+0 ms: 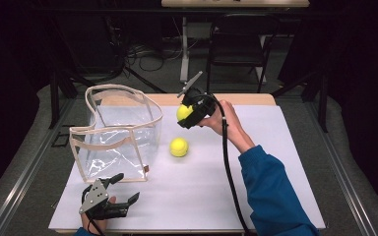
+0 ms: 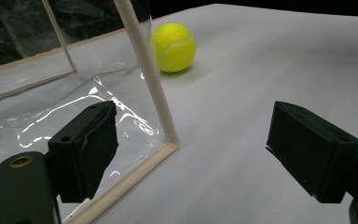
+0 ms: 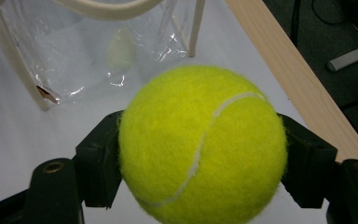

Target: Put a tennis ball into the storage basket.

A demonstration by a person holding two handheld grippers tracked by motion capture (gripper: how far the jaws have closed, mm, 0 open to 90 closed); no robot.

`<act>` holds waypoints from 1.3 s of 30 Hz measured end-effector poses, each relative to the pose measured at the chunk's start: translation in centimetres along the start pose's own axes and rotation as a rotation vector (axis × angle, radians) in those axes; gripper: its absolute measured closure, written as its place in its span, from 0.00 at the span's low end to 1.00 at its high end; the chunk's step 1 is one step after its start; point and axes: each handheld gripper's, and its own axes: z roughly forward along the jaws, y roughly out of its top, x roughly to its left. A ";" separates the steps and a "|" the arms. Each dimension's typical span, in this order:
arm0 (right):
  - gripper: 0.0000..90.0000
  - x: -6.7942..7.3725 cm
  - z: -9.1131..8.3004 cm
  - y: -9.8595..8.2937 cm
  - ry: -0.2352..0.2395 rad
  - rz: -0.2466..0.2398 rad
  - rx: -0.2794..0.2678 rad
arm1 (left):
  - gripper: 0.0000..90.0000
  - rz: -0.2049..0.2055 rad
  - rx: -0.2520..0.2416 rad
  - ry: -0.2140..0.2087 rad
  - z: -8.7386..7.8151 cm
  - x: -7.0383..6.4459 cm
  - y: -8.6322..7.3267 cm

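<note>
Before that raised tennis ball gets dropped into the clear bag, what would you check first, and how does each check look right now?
1. Grip on the held ball: both jaws of the right tongs press its sides, ball lifted off the table. Ok.
2. Bag mouth open: the clear bag stands upright with its rim spread. Ok.
3. Ball above the opening: it hangs to the right of the bag, not over it. Not ok.
4. Bag steadied: the left tongs are open near the bag's front corner, holding nothing. Not ok.
5. Second ball out of the way: it lies on the white table beside the bag. Ok.
6. Bag contents: cannot tell.
</note>
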 end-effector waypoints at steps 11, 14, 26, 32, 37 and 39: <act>0.29 -0.1 -0.4 1.1 -0.006 -0.003 -0.011 | 0.18 0.000 -0.003 -0.001 0.0 0.0 0.0; 0.29 -0.2 -0.4 1.2 -0.006 -0.008 -0.008 | 0.18 0.000 0.000 0.001 0.0 0.0 0.0; 0.29 -0.3 -0.5 1.9 -0.013 -0.009 -0.006 | 0.18 0.001 -0.001 0.000 0.0 0.0 0.0; 0.29 -0.3 -0.6 2.4 -0.016 -0.017 -0.003 | 0.18 -0.001 -0.001 -0.001 0.0 0.0 0.0; 0.29 -0.2 -0.6 2.9 -0.017 -0.017 -0.007 | 0.18 -0.002 -0.002 -0.001 0.0 0.0 0.0; 0.29 -0.3 -0.6 3.0 -0.015 -0.018 -0.011 | 0.18 -0.002 -0.003 0.001 0.0 0.0 0.0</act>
